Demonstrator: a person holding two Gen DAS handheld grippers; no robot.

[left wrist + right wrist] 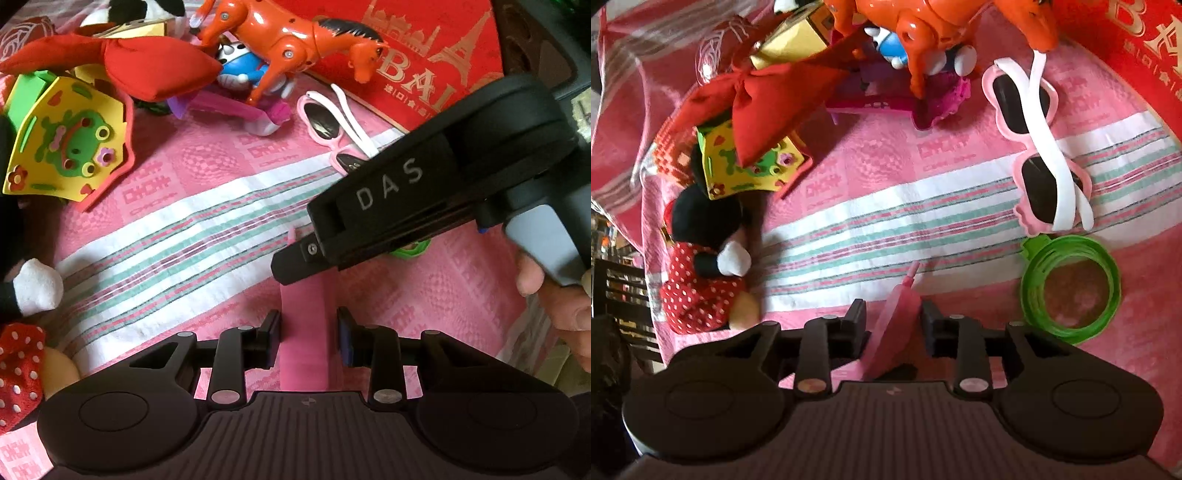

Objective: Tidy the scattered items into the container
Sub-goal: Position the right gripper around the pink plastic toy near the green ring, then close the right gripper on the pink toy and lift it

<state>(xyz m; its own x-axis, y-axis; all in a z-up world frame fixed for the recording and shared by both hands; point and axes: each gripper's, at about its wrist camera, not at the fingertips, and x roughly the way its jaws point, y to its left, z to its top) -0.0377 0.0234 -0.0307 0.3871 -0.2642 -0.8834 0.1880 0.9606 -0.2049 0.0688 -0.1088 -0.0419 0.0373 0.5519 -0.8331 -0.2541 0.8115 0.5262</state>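
Gripping one flat pink piece (304, 325) between both tools, you are sharing it: the left gripper (308, 341) is pinching its near end, while the right gripper (894, 317) has the piece between its fingers, jaws partly spread, and I cannot tell whether its pads are pressing. Before you are lifting, be settling on one firm hold, so the piece is not twisting. The red box (424, 55) is lying far right. Waiting on the striped cloth (868, 229) are one orange horse (291, 40), one pair of pink sunglasses (1041, 147), one green ring (1071, 288), one spotted plush (701, 258).
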